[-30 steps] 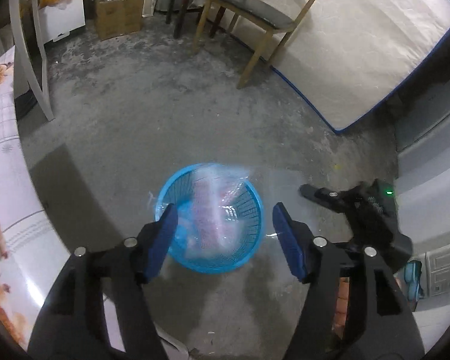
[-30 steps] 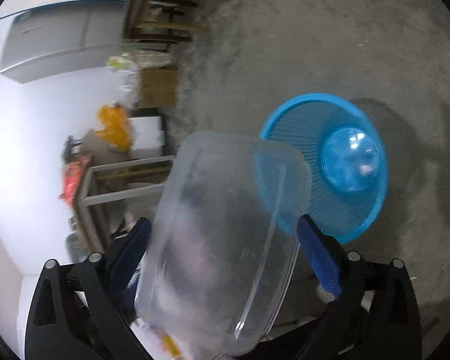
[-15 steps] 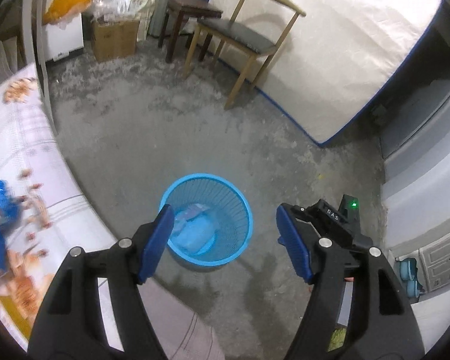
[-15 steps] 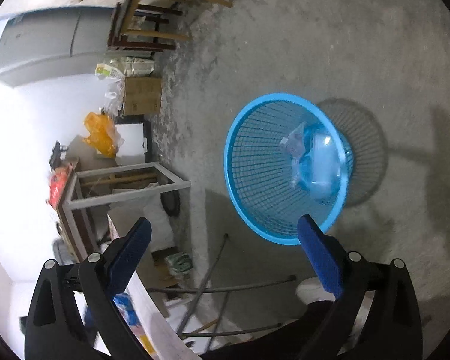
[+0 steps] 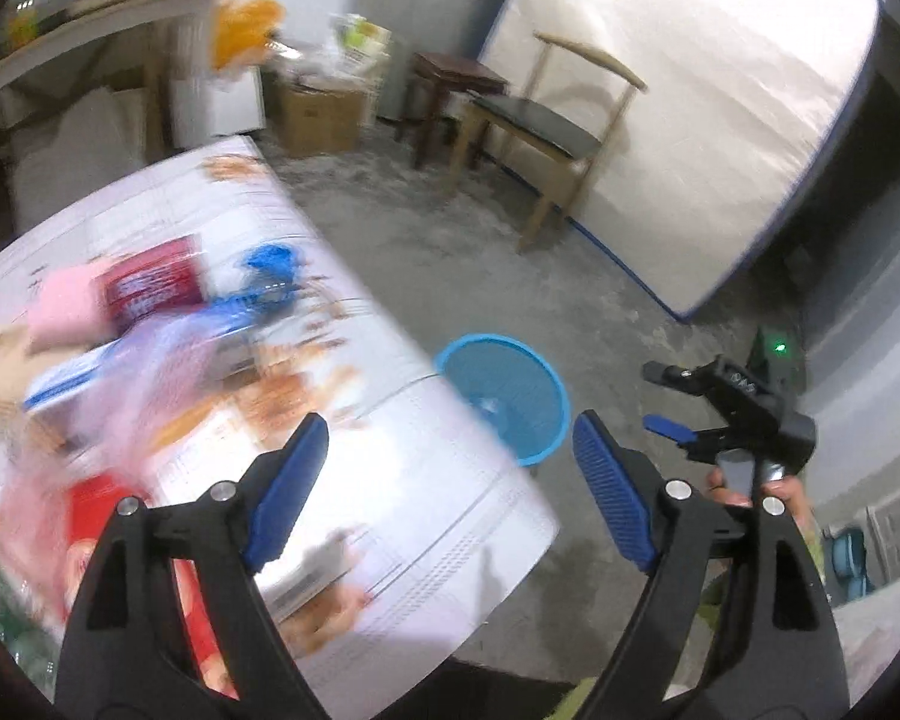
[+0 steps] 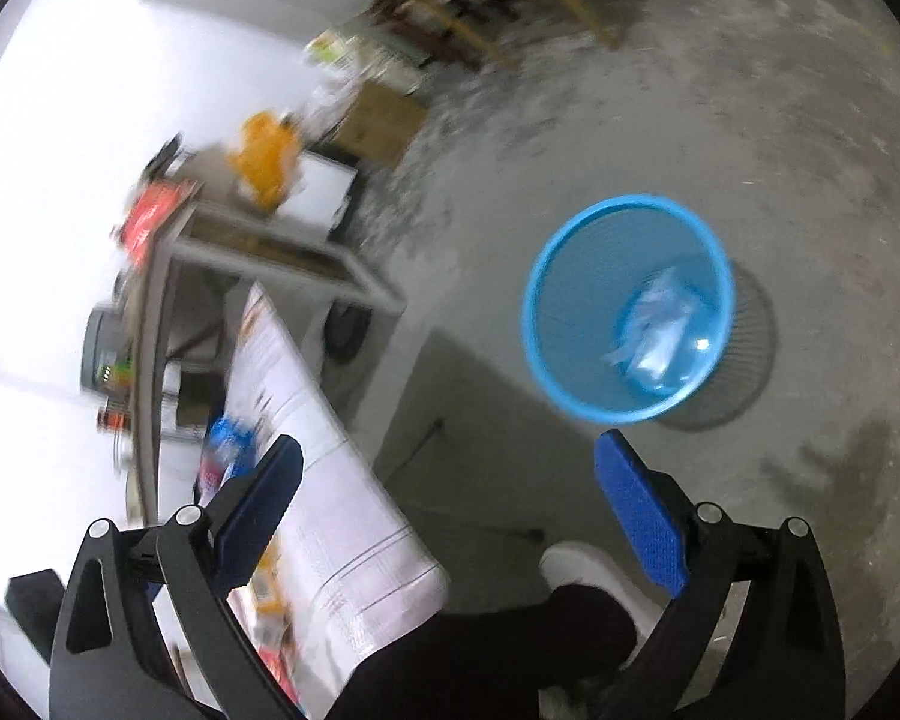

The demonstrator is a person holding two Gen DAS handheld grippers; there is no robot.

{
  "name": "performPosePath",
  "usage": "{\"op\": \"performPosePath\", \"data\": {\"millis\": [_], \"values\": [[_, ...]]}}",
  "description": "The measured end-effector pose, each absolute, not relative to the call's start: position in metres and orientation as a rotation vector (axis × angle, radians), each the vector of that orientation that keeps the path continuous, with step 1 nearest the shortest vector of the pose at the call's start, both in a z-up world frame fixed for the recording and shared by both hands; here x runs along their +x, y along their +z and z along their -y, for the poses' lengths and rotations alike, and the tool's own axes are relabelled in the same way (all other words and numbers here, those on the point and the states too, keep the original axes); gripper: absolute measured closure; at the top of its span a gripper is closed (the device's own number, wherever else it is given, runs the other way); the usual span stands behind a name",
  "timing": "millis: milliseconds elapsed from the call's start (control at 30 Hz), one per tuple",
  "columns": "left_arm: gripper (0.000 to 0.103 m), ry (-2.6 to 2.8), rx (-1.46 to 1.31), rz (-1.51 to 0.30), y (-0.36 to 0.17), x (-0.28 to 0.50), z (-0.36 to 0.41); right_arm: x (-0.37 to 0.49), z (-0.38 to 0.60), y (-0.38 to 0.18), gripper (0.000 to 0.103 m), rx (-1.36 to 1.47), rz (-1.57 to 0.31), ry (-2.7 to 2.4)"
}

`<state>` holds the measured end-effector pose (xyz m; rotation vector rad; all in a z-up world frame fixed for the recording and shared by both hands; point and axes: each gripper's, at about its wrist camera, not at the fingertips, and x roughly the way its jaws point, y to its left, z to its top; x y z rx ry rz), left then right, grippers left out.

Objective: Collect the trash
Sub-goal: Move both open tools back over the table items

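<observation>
Much of the left wrist view is smeared by motion: the packets and wrappers on the table point(image 5: 426, 480) at the left of the frame blur into pink, red and blue patches, and none can be identified for certain. The table's cloth drops over its edge at lower centre, hiding part of the blue basket point(image 5: 504, 396) standing on the concrete floor just beyond it, near the middle of the frame. The left gripper point(image 5: 444, 480) fills the bottom edge, its jaws opening wide with nothing between them. At right centre the right gripper point(image 5: 678, 414) shows side-on, held by a partly covered hand point(image 5: 750, 486). A wooden chair point(image 5: 546, 126) and a mattress point(image 5: 690, 90) leaning on the wall occupy the upper right. In the right wrist view the right gripper point(image 6: 444, 486) also stands wide apart and empty. The basket point(image 6: 570, 276) sits upright at right centre, mouth upward, with pale crumpled trash point(image 6: 660, 330) lying at its bottom. A dark trouser leg and white shoe point(image 6: 582, 564) intrude at the bottom.
</observation>
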<state>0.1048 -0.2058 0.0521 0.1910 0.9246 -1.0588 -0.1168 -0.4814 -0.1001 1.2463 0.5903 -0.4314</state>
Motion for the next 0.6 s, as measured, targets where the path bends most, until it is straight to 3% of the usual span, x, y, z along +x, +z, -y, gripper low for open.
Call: {"op": "performPosePath", "data": {"millis": [267,600], "values": [[0.024,-0.705,0.224,-0.709,0.05,0.111,0.092,-0.034,0.421,-0.056,0.008,1.184,-0.619,-0.162],[0.024,-0.5,0.377,-0.68,0.01,0.139,0.076,0.074,0.339,-0.038,0.008,1.198,-0.686,0.171]]}}
